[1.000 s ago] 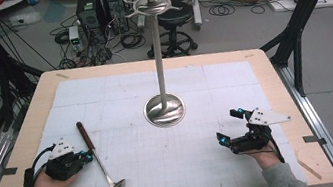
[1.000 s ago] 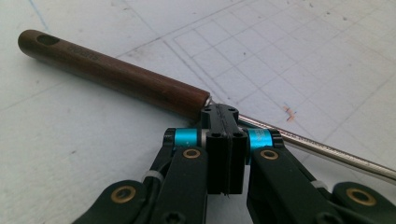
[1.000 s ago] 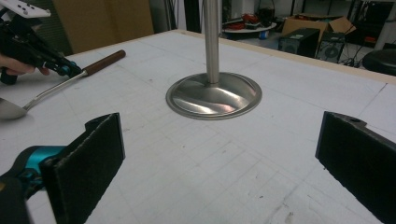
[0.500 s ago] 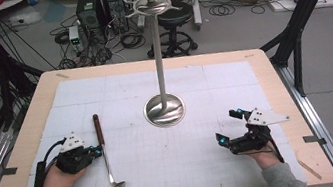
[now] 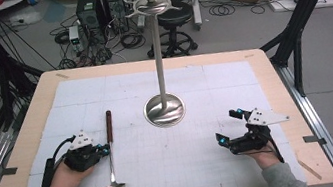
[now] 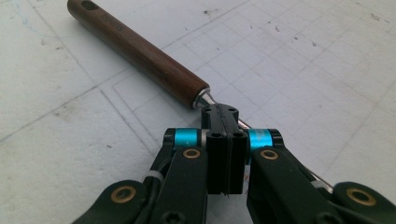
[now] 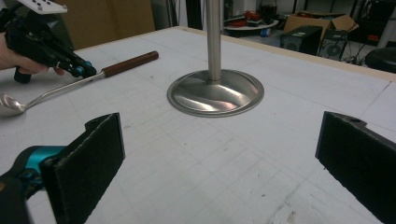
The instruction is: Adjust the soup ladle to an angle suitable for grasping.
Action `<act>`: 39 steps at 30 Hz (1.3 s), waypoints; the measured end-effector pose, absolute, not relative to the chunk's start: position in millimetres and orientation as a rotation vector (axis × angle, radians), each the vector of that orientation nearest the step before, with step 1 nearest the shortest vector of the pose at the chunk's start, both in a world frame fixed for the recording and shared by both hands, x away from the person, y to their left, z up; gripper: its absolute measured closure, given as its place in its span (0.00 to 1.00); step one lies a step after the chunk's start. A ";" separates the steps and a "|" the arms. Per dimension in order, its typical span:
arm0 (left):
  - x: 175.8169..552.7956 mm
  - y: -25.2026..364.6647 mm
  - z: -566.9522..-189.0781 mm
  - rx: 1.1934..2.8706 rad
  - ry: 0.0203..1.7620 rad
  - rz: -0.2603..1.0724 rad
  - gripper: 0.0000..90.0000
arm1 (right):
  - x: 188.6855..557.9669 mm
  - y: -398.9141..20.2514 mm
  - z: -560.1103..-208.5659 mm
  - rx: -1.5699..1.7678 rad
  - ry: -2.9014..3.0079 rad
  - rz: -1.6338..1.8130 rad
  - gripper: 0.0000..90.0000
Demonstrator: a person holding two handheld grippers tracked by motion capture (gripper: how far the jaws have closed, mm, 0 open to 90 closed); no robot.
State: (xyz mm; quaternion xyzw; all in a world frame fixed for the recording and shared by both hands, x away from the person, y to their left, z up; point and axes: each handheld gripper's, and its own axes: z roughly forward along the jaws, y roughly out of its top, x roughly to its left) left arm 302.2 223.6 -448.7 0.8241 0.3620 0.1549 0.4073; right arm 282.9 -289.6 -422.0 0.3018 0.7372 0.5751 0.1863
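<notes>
A ladle (image 5: pixel 111 158) with a brown wooden handle (image 6: pixel 135 51) lies on the white mat, bowl toward the front edge. My left gripper (image 5: pixel 106 148) is shut, its pads pressed together with nothing seen between them. Its tips (image 6: pixel 219 114) rest against the thin metal shaft just below the handle, as the right gripper view confirms (image 7: pixel 83 70). My right gripper (image 5: pixel 227 125) rests at the front right of the mat, open wide. Between its pads (image 7: pixel 224 144) there is only bare mat.
A tall steel stand rises from a round base (image 5: pixel 164 110) at the mat's middle, with curved hooks at its top (image 5: pixel 153 5). The base (image 7: pixel 215 93) lies ahead of my right gripper. The wooden table edge (image 5: pixel 26 146) borders the mat.
My left gripper moved right across the mat and the ladle's handle swung right with it, from a slant to nearly straight front-to-back. The right gripper kept still.
</notes>
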 end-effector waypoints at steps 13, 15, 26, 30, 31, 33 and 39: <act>303.7 206.5 -448.2 2.112 0.846 0.399 0.99 | 283.3 -289.5 -422.2 0.848 2.076 1.620 0.00; 303.6 204.8 -448.0 2.117 0.840 0.395 0.99 | 283.2 -289.3 -422.2 0.847 2.078 1.623 0.00; 301.1 189.0 -446.3 2.149 0.805 0.389 0.99 | 283.4 -289.3 -422.4 0.843 2.079 1.615 0.00; 300.6 187.6 -445.8 2.155 0.803 0.385 0.99 | 283.3 -289.3 -422.3 0.845 2.078 1.618 0.00; 300.9 187.7 -445.5 2.158 0.802 0.383 0.99 | 283.4 -289.3 -422.3 0.845 2.078 1.617 0.00; 300.8 186.9 -445.5 2.155 0.806 0.383 0.99 | 283.3 -289.3 -422.2 0.844 2.079 1.618 0.00; 298.1 191.2 -438.1 2.127 0.830 0.429 0.99 | 283.1 -289.8 -421.9 0.841 2.073 1.625 0.00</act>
